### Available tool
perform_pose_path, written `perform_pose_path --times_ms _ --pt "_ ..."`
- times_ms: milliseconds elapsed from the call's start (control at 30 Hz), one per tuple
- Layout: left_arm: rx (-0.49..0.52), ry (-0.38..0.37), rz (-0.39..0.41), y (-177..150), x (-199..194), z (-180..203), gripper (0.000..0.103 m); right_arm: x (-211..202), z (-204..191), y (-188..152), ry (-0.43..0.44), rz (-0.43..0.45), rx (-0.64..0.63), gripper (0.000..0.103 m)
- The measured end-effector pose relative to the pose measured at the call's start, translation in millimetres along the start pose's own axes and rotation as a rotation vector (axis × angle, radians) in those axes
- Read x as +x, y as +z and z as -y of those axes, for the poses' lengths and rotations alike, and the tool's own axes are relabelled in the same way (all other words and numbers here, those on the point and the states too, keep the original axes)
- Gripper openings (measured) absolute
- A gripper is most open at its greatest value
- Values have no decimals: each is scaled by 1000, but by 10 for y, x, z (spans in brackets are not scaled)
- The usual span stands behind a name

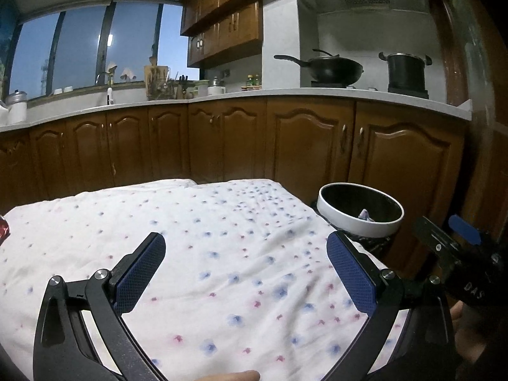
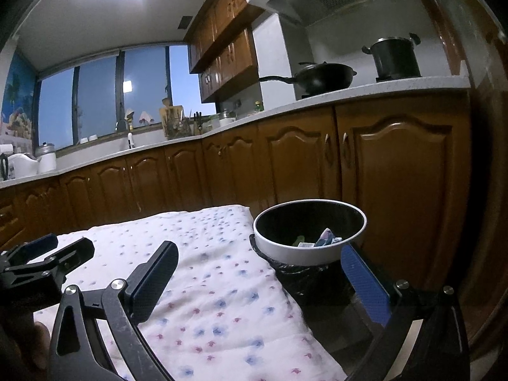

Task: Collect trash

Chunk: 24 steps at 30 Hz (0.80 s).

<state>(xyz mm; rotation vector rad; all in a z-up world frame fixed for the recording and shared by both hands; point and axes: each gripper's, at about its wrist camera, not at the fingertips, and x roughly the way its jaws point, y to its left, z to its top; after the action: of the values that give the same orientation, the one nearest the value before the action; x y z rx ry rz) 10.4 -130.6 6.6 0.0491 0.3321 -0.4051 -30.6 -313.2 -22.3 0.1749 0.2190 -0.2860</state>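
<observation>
A round trash bin (image 2: 327,254) with a white rim and black liner stands at the table's right edge; it also shows in the left wrist view (image 1: 355,223). Crumpled trash pieces (image 2: 325,238) lie inside it. My left gripper (image 1: 246,246) is open and empty above the flowered tablecloth (image 1: 206,238). My right gripper (image 2: 258,258) is open and empty, held over the table's right edge just in front of the bin. A red object (image 1: 3,227) peeks in at the far left edge of the table. The right gripper's body (image 1: 457,247) shows right of the bin.
Brown wooden cabinets (image 1: 222,139) run behind the table under a white counter (image 1: 285,93). A black wok (image 1: 333,68) and a black pot (image 1: 406,70) sit on the stove. A window (image 1: 95,50) and sink clutter are at the back left.
</observation>
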Motion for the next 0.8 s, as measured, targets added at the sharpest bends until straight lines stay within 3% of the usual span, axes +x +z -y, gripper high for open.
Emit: perform_pose_path --times_ms 800 --pt "3 11 -8 -19 -11 35 103 25 -47 -25 46 -30 10 103"
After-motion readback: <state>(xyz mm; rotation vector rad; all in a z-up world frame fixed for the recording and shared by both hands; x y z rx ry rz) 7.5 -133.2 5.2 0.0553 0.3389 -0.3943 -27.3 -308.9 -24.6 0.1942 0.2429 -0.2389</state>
